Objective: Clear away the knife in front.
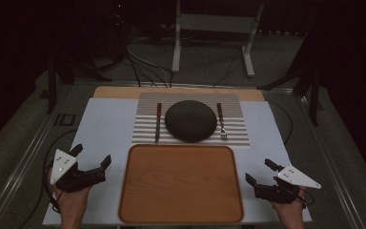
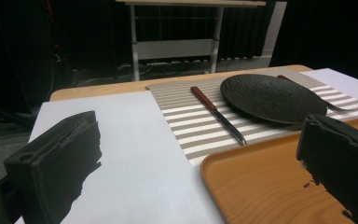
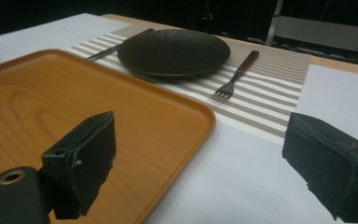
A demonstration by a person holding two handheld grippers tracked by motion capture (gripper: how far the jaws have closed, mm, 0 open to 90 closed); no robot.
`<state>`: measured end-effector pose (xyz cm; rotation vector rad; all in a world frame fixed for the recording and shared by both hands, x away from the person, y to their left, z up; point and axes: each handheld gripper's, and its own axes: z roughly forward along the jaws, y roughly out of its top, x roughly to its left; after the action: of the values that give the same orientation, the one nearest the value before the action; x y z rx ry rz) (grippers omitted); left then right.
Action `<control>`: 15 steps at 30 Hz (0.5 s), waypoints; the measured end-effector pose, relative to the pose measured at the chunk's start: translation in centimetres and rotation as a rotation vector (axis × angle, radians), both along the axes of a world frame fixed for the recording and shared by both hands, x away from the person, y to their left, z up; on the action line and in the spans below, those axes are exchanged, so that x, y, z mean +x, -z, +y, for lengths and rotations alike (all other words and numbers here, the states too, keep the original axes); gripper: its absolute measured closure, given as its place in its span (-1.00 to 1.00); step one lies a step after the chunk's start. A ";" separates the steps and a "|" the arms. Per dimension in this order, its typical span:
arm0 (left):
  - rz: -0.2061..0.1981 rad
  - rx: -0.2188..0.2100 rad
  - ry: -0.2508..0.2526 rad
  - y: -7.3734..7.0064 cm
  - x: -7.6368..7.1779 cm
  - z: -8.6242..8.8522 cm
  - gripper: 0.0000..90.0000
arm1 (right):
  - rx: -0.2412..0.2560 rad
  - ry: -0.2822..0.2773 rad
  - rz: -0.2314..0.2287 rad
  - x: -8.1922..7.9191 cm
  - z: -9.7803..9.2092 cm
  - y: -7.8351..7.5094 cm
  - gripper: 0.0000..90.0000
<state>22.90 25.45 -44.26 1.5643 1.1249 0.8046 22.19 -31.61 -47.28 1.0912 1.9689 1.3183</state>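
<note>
A dark round plate [image 1: 190, 120] [image 2: 272, 97] [image 3: 175, 51] lies on a striped placemat [image 1: 190, 138] [image 2: 200, 126] [image 3: 270, 93]. Left of the plate rests a knife [image 1: 157, 122] [image 2: 216, 114] with a reddish handle; right of it lies a fork [image 1: 221, 120] [image 3: 235, 77]. In front of the mat sits an empty wooden tray [image 1: 181, 183] [image 2: 261, 186] [image 3: 51, 107]. My left gripper [image 1: 91, 156] [image 2: 198, 163] stands open just left of the tray, nothing between its jaws. My right gripper [image 1: 261, 172] [image 3: 200, 163] stands open at the tray's right edge, also empty.
A white sheet [image 1: 102, 129] covers the wooden tabletop [image 1: 119, 91] under the mat and tray. Beyond the table's far edge stand a metal frame [image 1: 214, 28] and loose cables [image 1: 143, 67] on the floor. Cables trail from both grippers.
</note>
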 end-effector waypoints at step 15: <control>-0.018 -0.032 -0.009 -0.2 0.4 -0.2 -0.99 | -0.028 0.007 -0.029 0.0 0.3 0.1 -0.79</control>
<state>23.27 25.21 -44.07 1.5229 1.1274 0.8019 22.18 -31.29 -47.39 1.0591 1.9557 1.2914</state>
